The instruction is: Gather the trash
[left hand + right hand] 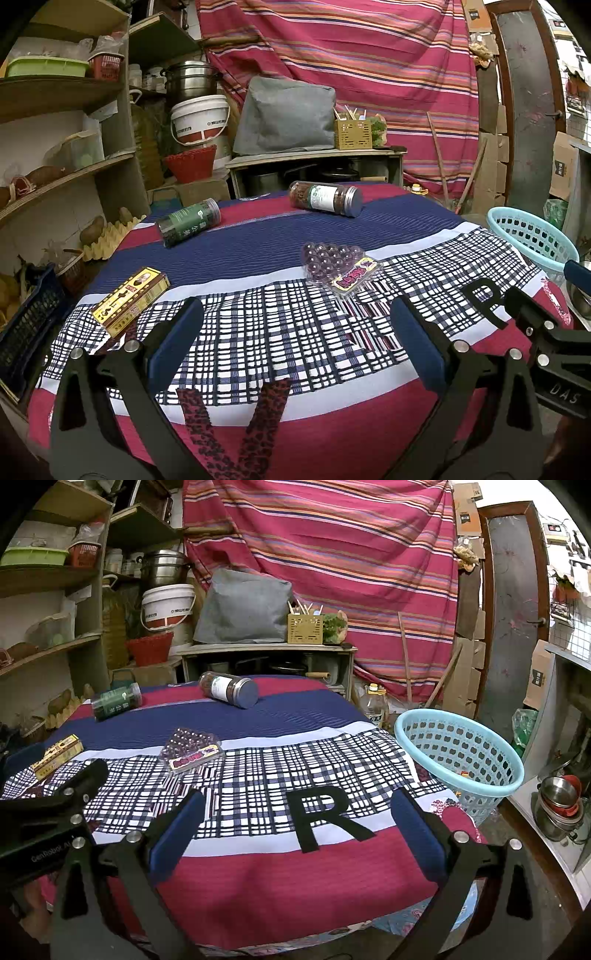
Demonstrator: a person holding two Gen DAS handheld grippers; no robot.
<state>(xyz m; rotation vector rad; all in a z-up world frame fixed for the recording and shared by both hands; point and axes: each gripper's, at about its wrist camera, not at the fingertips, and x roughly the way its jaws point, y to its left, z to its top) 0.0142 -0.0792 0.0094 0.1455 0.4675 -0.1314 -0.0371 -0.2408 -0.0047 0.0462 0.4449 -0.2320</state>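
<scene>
Both mine empty: left gripper (295,332) jaws apart, right gripper (295,812) jaws apart. Four trash pieces lie on cloth; blister pack (338,266) nearest. I'd reach left, pinch pack across narrow edges, carry to blue basket (458,753) at table's right.

The right gripper (295,830) hangs over the near edge of a table (258,878) draped in a red, navy and checked cloth, its blue-padded jaws spread wide with nothing between them. A black letter R (325,818) lies on the cloth between the jaws. Farther off lie a clear plastic blister tray with a purple label (192,751), a yellow printed carton (57,757), a green-labelled clear jar (116,701) and a white-labelled clear jar with a grey lid (229,690), both jars on their sides. A light blue perforated plastic basket (458,753) stands just beside the table's right edge. The left gripper (55,805) shows at the left border.
</scene>
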